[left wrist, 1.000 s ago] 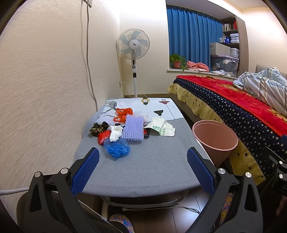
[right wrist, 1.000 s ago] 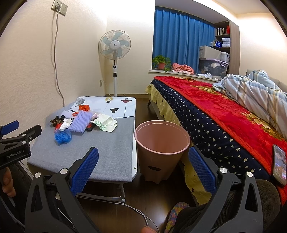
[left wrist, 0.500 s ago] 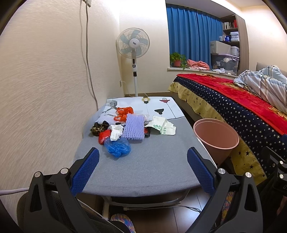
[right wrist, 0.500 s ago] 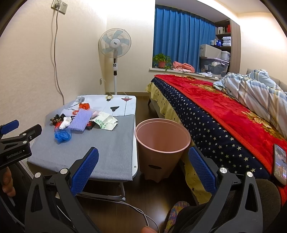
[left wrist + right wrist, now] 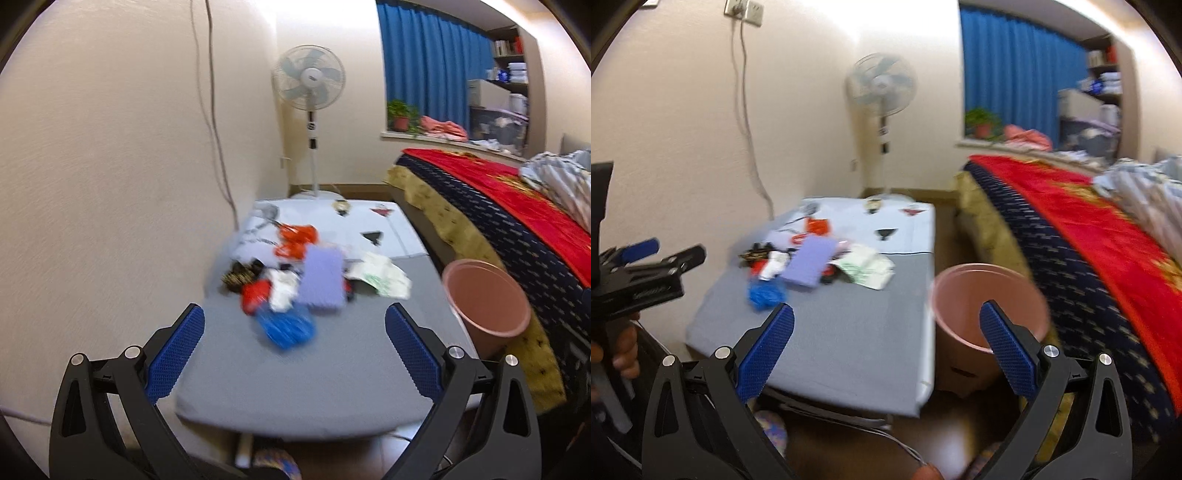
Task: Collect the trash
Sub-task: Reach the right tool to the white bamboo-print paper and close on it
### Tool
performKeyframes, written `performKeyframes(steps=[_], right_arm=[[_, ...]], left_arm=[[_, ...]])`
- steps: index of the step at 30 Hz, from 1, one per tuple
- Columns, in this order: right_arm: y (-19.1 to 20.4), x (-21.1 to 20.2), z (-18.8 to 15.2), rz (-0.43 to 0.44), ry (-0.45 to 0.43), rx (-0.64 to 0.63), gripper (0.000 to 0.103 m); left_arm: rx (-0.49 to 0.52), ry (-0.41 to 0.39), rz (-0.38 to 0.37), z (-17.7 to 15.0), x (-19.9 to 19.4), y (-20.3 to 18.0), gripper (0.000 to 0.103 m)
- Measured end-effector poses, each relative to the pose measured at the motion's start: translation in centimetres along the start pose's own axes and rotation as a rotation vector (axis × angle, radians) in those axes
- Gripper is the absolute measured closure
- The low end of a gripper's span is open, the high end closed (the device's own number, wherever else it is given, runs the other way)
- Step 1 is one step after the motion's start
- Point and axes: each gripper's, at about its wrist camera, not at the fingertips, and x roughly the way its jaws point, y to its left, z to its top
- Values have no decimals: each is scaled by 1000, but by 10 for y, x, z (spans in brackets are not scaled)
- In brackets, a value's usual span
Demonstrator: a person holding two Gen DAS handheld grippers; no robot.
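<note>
A heap of trash lies on the grey table: a blue crumpled bag nearest me, a purple ridged foam piece, a red scrap, a white wad, orange plastic and a white-green wrapper. A pink bin stands on the floor right of the table. My left gripper is open over the table's near part, short of the blue bag. My right gripper is open and holds nothing, between the table and the bin. The right wrist view also shows the left gripper.
A wall runs along the table's left side with a cable hanging down. A standing fan is behind the table. A bed with a red cover lies to the right of the bin. A hand holds the left tool.
Both grippers have moved forward toward the table and trash, and the views are now blurred by motion. Both stay open with nothing held.
</note>
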Motion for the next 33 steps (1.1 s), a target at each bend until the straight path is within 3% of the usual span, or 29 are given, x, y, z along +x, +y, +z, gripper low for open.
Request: performKeyframes(steps=[5, 9, 13, 17, 21, 29, 31, 33], right_arm=[[20, 62, 27, -71, -2, -59, 5], [25, 131, 42, -32, 54, -36, 5], [34, 198, 36, -31, 111, -69, 5], [44, 259, 20, -36, 166, -106, 5], [47, 292, 17, -30, 196, -81, 5], [66, 346, 9, -79, 323, -159, 6], [65, 351, 9, -85, 339, -152, 21], [60, 354, 8, -81, 354, -133, 44]], left_arm=[[2, -16, 58, 40, 39, 9, 8], [-21, -19, 76, 66, 74, 10, 8], [-16, -14, 114, 76, 106, 14, 8], [-48, 58, 128, 73, 135, 30, 8], [-77, 75, 171, 78, 150, 44, 8], [-94, 104, 154, 80, 162, 47, 8], [-96, 112, 150, 79, 163, 48, 8], [-111, 121, 145, 79, 166, 50, 8]])
